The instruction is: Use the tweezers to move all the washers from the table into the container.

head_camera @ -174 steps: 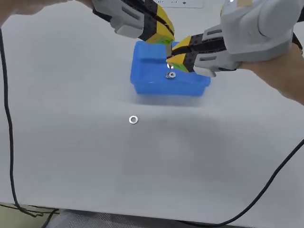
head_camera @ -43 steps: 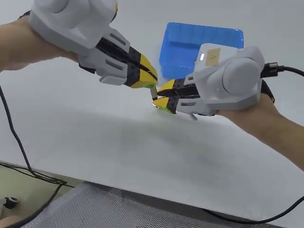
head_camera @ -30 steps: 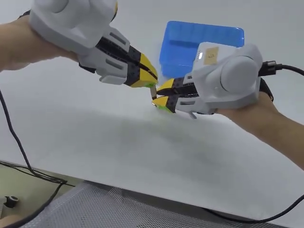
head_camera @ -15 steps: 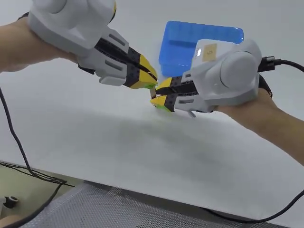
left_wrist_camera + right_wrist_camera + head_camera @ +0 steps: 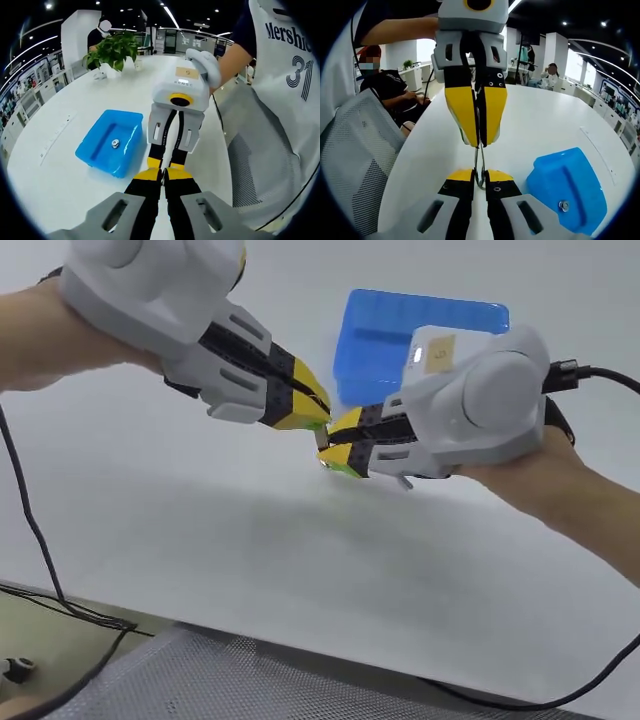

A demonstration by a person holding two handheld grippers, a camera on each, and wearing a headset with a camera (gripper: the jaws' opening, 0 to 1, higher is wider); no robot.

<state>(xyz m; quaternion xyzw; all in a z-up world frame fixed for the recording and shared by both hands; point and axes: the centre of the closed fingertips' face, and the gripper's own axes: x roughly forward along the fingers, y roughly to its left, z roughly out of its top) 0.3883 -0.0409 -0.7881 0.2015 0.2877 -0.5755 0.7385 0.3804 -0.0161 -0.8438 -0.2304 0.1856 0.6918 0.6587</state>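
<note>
container [image 5: 420, 330]: smooth plastic, a bit shiny | washer [image 5: 115, 143]: shiny metal | tweezers [image 5: 479, 165]: thin shiny metal | table [image 5: 200, 520]: smooth, not shiny | chair [image 5: 355, 165]: mesh with tiny holes | left gripper [image 5: 320, 418]: smooth plastic shell

Bright, even overhead light floods the white table [image 5: 180, 540], leaving only a soft grey shadow across it. The blue container [image 5: 400, 335] looks slightly blurred. Ceiling spotlights [image 5: 48, 6] glare as small dots in both gripper views, whose edges curve strongly.

Thin metal tweezers [image 5: 479, 170] are pinched midair; one washer [image 5: 115, 143] lies in blue container [image 5: 100, 159].
</note>
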